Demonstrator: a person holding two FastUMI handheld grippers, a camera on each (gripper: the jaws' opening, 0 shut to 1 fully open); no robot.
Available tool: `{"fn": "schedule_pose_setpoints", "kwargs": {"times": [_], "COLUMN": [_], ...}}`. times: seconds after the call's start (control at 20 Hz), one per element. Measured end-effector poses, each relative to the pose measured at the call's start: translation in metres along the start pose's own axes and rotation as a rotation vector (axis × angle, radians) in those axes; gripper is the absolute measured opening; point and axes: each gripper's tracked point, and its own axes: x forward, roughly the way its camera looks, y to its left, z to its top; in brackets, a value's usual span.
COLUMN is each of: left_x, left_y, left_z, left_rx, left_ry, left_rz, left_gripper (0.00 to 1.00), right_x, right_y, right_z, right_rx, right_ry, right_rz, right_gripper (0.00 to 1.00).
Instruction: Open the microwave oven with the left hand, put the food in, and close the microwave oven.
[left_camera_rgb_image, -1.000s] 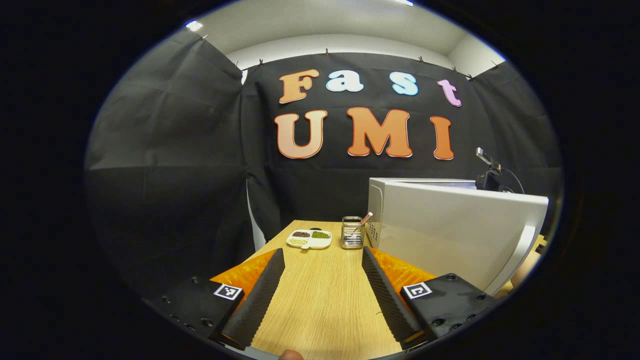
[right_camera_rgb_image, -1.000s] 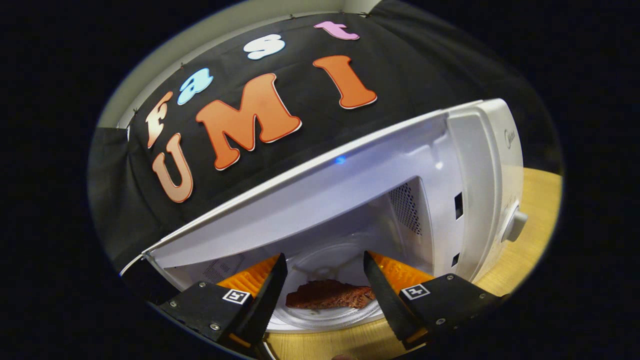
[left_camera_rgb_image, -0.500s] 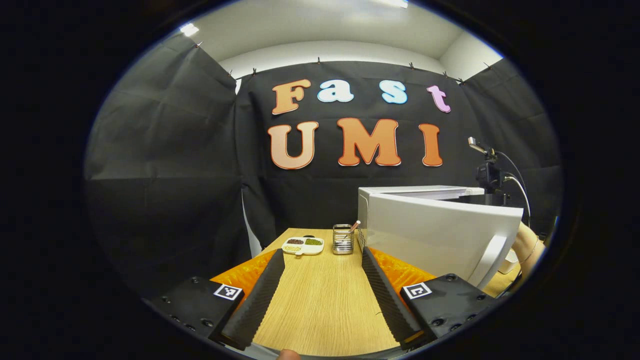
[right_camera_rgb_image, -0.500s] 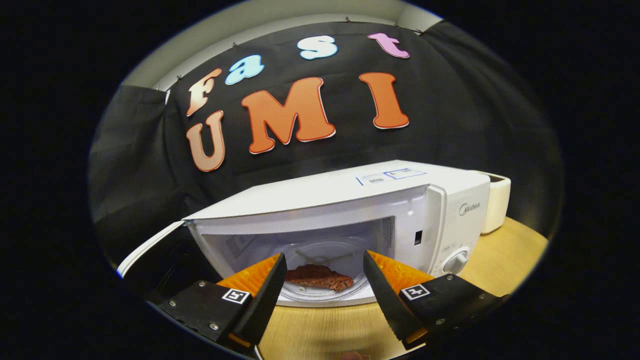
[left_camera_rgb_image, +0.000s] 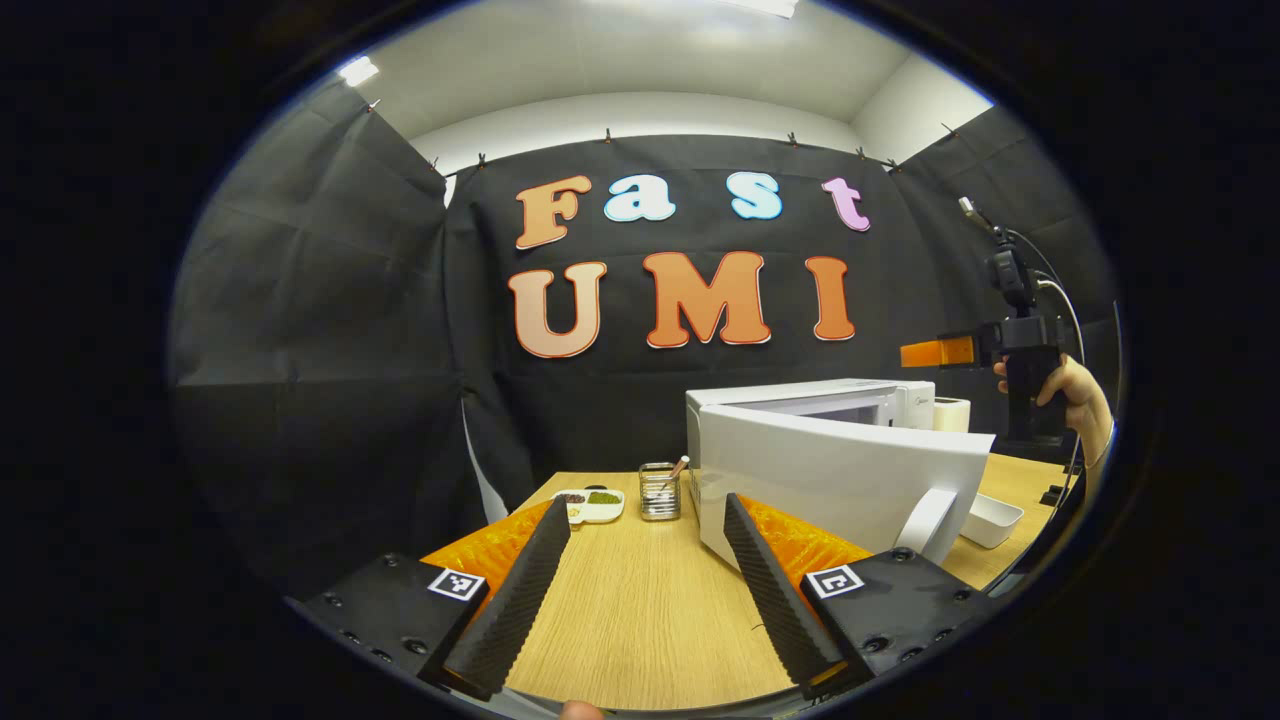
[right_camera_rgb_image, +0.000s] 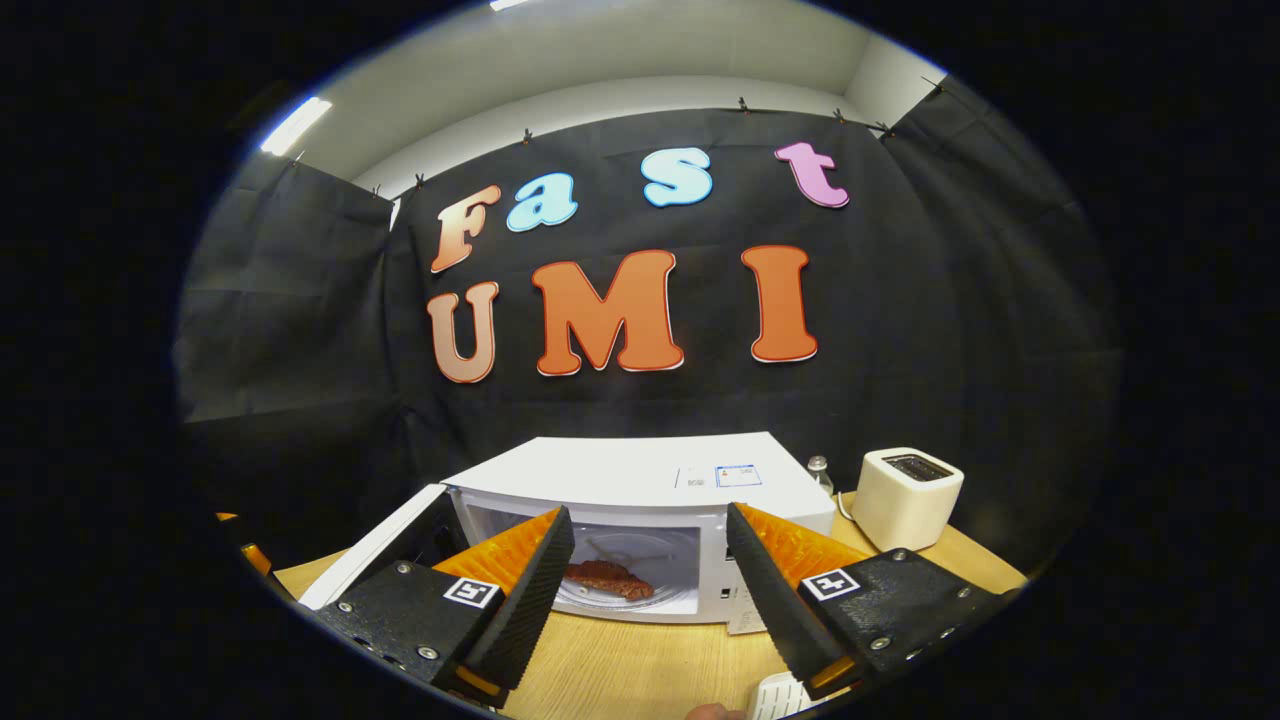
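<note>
- Step in hand, as judged: the food is placed; the closing of the door is due.
- The food (right_camera_rgb_image: 608, 578), a brown piece, lies on the glass turntable (right_camera_rgb_image: 640, 590) inside the microwave (right_camera_rgb_image: 640, 480), at lower centre of the right gripper view.
- The door (left_camera_rgb_image: 840, 480) stands open. In the left gripper view it is at right of centre, swung out toward the camera, with its white handle (left_camera_rgb_image: 925, 522) at its lower right end.
- The left gripper (left_camera_rgb_image: 645, 590) is at the bottom of its own view, over the bare wooden table (left_camera_rgb_image: 640, 620). Its jaws are spread and hold nothing. The door's lower edge is just behind its right-hand finger in the frame; contact cannot be told.
- The right gripper (right_camera_rgb_image: 650, 590) is at the bottom of its own view, outside the cavity, in front of the opening. Its jaws are spread and empty. It is also seen at the right edge of the left gripper view, raised above the microwave, held by a hand (left_camera_rgb_image: 1080, 400).
- Next move, as judged: bring the left gripper to the outer face of the door near the handle and push it toward the cavity until it latches.
- Requirement: keep the right gripper clear of the door's swing path.
- Bystanders: a toaster (right_camera_rgb_image: 905, 495) at lower right of the right gripper view; a cutlery holder (left_camera_rgb_image: 660, 490) and a divided dish (left_camera_rgb_image: 590, 505) at lower centre of the left gripper view, left of the microwave.
</note>
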Motion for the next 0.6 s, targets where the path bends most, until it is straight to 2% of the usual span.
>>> {"fn": "schedule_pose_setpoints", "kwargs": {"times": [0.2, 0.45, 0.5, 0.6], "left_x": [0.014, 0.034, 0.038, 0.044], "left_y": [-0.019, -0.064, -0.072, -0.088], "left_z": [-0.009, -0.025, -0.028, -0.036], "left_rx": [0.005, -0.019, -0.022, -0.023], "left_ry": [0.029, 0.06, 0.061, 0.076], "left_rz": [-0.046, -0.16, -0.175, -0.197], "left_gripper": [0.97, 0.97, 1.0, 0.97], "right_x": [-0.031, -0.062, -0.068, -0.077], "right_y": [-0.033, -0.072, -0.076, -0.089], "right_z": [0.02, 0.033, 0.036, 0.04], "right_rx": [-0.019, -0.018, -0.012, -0.005], "right_ry": [-0.029, -0.04, -0.046, -0.057], "right_rz": [-0.038, -0.087, -0.089, -0.105], "right_gripper": [0.94, 0.94, 0.95, 0.94]}}
